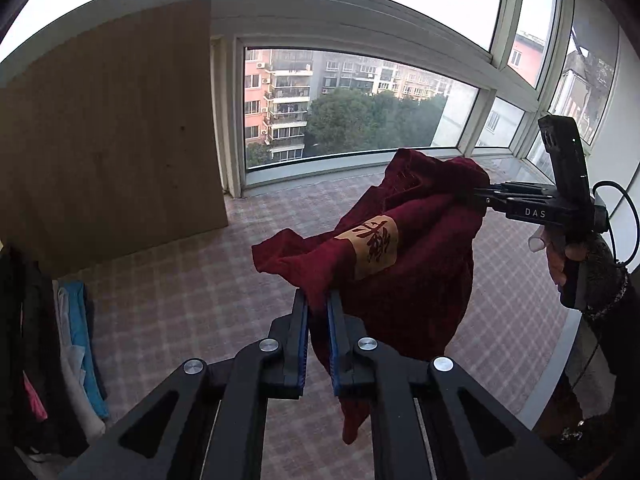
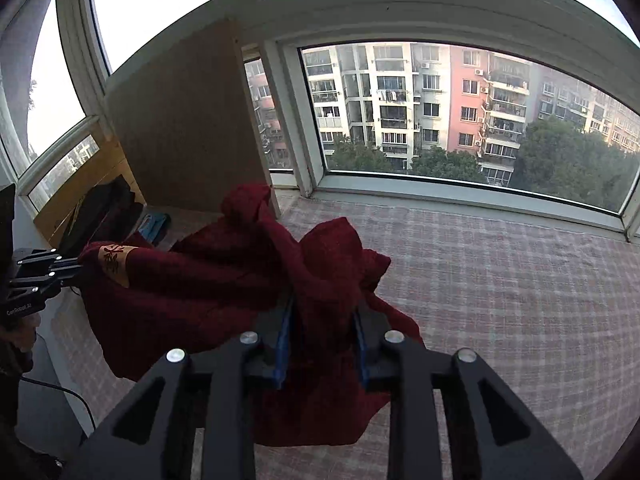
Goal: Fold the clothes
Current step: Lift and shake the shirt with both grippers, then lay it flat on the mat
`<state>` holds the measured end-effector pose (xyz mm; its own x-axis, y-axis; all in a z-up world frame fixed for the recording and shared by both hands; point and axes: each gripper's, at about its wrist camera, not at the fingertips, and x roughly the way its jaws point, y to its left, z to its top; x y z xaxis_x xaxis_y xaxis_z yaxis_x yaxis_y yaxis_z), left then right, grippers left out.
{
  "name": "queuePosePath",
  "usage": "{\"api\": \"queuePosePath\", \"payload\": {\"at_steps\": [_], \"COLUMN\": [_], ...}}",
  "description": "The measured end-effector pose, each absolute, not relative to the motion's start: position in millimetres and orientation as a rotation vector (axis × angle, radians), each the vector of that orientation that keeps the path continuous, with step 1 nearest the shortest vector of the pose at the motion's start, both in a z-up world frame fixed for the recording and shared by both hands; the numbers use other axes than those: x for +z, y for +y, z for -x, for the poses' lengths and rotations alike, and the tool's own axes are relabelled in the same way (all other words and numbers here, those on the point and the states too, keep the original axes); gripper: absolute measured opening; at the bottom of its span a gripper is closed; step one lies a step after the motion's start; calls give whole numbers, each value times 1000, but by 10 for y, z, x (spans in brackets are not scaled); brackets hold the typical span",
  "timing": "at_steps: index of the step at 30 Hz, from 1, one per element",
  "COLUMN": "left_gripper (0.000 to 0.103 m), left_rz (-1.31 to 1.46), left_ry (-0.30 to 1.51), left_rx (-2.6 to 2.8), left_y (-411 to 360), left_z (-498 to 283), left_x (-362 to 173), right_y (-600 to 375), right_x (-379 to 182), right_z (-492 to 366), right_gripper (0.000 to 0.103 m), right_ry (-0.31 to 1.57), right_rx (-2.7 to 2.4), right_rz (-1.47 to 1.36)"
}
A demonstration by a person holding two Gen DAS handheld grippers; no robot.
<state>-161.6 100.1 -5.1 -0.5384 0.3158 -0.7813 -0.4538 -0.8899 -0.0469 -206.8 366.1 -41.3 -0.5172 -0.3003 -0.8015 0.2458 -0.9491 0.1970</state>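
Observation:
A dark red garment (image 1: 404,264) with a tan patch bearing dark characters (image 1: 372,246) hangs in the air above the checked surface, bunched and drooping. My left gripper (image 1: 319,300) is shut on one edge of it, cloth pinched between the blue pads. The right gripper (image 1: 474,196), held by a gloved hand, is shut on the opposite edge, upper right. In the right wrist view the red garment (image 2: 224,280) drapes over my right gripper (image 2: 322,308), whose jaws grip a thick fold; the left gripper (image 2: 78,270) holds the patch end at far left.
A checked pinkish mat (image 2: 500,280) covers the platform under the windows (image 1: 352,116). A wooden panel (image 1: 112,136) stands at the left. A pile of clothes, black, white and blue (image 1: 76,340), lies along the left edge. A cable (image 2: 60,392) runs at lower left.

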Motion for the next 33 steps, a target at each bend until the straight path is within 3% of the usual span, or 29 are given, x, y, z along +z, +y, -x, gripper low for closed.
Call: {"api": "queuePosePath", "payload": {"at_steps": [4, 7, 9, 11, 21, 26, 29, 32, 33], "left_gripper": [21, 22, 34, 37, 37, 37, 32, 6, 8], "left_rz": [1528, 1595, 1605, 1618, 1687, 1692, 1686, 1689, 1689], "left_ry": [297, -10, -113, -146, -111, -109, -94, -79, -95], "left_rx": [2509, 2451, 2383, 2331, 2223, 2213, 2230, 2256, 2254], "left_y": [225, -150, -90, 98, 698, 792, 828, 830, 812], "left_z": [1641, 1259, 942, 730, 746, 776, 780, 774, 776], "left_x": [-927, -1118, -1213, -1273, -1661, -1700, -1701, -1713, -1710], "right_y": [3405, 3476, 3559, 3703, 4227, 4203, 4189, 4174, 4167], "right_x": [-961, -1087, -1209, -1343, -1642, -1708, -1748, -1788, -1800], "right_z": [2053, 1720, 1536, 1390, 1686, 1939, 2091, 2243, 2285], "right_gripper": [32, 35, 36, 37, 37, 45, 45, 49, 49], "right_ry": [-234, -219, -156, -155, -234, -96, -16, 64, 91], "right_rx": [-2322, -2344, -2423, -2464, -2565, -2528, -2503, -2477, -2466], "right_rz": [-1525, -1531, -1587, -1654, -1712, -1697, -1687, -1676, -1671]}}
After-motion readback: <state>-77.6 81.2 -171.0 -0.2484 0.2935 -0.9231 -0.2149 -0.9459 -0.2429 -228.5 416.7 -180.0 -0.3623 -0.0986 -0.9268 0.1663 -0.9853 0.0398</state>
